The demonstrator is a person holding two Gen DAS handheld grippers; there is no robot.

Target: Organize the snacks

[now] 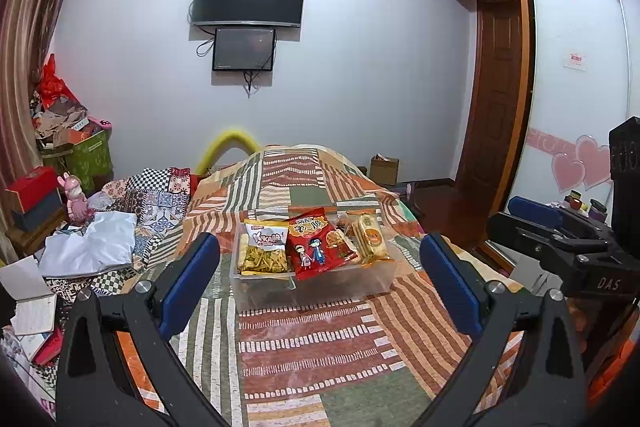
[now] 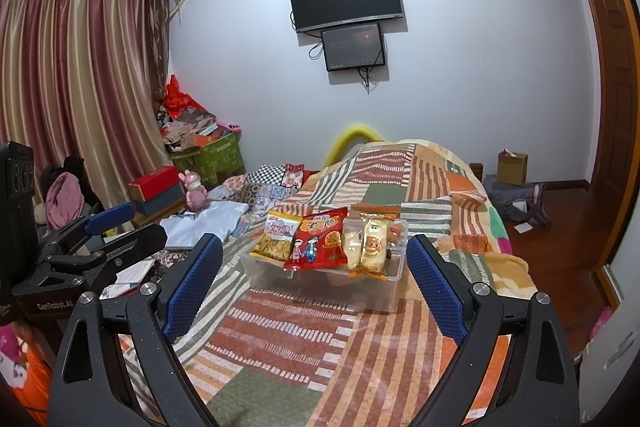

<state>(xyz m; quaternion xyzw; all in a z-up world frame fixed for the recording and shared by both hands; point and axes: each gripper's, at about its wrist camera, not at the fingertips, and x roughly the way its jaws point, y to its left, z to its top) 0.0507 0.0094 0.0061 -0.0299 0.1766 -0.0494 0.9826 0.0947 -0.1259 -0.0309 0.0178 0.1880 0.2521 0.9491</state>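
Observation:
A clear plastic box (image 1: 360,279) (image 2: 384,291) sits on the patchwork bed. In it stand a yellow chip bag (image 1: 265,247) (image 2: 278,237), a red snack bag (image 1: 318,243) (image 2: 320,239) and pale biscuit packs (image 1: 370,237) (image 2: 370,245). My left gripper (image 1: 320,279) is open and empty, held back from the box; it also shows at the left of the right wrist view (image 2: 116,227). My right gripper (image 2: 314,279) is open and empty, also short of the box; it shows at the right of the left wrist view (image 1: 540,219).
The patchwork blanket (image 1: 304,343) (image 2: 320,339) covers the bed. White cloth (image 1: 92,247), notebooks (image 1: 32,311) and a pink toy (image 1: 76,199) lie at the left. Boxes pile in the corner (image 2: 200,139). A wardrobe (image 1: 572,67) stands right. A cardboard box (image 2: 512,167) sits on the floor.

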